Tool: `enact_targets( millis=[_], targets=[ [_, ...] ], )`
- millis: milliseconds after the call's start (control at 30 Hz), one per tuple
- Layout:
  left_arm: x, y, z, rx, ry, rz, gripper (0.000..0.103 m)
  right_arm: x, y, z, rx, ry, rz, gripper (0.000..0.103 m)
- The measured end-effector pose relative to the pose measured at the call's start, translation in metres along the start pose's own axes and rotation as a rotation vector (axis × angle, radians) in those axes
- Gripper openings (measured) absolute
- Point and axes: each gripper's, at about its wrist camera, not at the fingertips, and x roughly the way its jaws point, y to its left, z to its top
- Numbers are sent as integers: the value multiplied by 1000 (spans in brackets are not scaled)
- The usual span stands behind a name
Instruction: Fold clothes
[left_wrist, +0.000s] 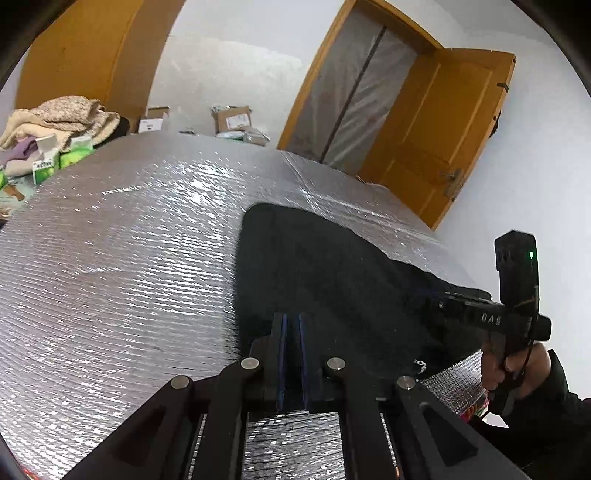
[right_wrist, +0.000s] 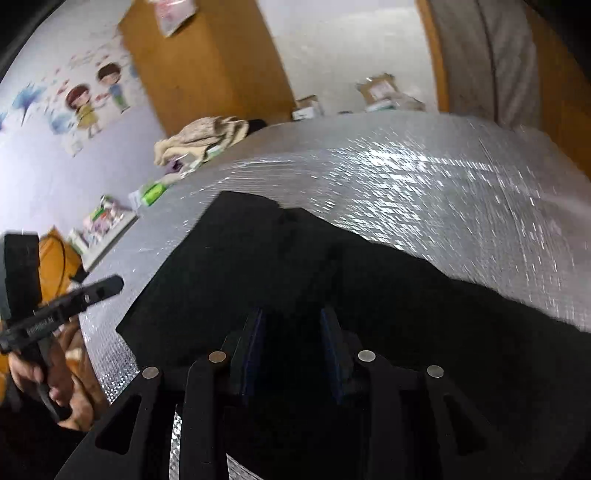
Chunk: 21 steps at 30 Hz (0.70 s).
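A black garment (left_wrist: 332, 266) (right_wrist: 258, 266) lies flat on the silver quilted foil cover (left_wrist: 110, 258) (right_wrist: 424, 177). My left gripper (left_wrist: 291, 317) hangs over the garment's near left part, its blue pads almost together with only a slim dark gap. Seen from the right wrist, the left gripper (right_wrist: 116, 283) is raised off the foil and no cloth hangs from it. My right gripper (right_wrist: 291, 328) is open above the garment's near edge, with nothing between its pads. A person's hand (left_wrist: 517, 369) holds the right gripper's handle at the garment's right end.
A heap of beige clothes (left_wrist: 62, 118) (right_wrist: 207, 136) and green-white packs (left_wrist: 44, 166) lie at the cover's far left. Cardboard boxes (left_wrist: 232, 118) stand behind its far edge. An orange door (left_wrist: 443, 129) stands open at the right. Bare foil lies left of the garment.
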Motion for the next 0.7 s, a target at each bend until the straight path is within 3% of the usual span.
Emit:
enact_targets(
  millis=[133,367,500,700],
  targets=[
    [6,-9,-3,16,15,-12,7,-12,1,3,44,-25,25,33],
    [13,-26,-11,48,47,-31,7,-5,35,4,-54,-39,85,33],
    [15,-36,-8,66,36,-47,7,8,33,-9,-94,7,29,30],
    [37,-45,-22,101,121,-57,7,5,26,-14,-74,19,20,31]
  ],
)
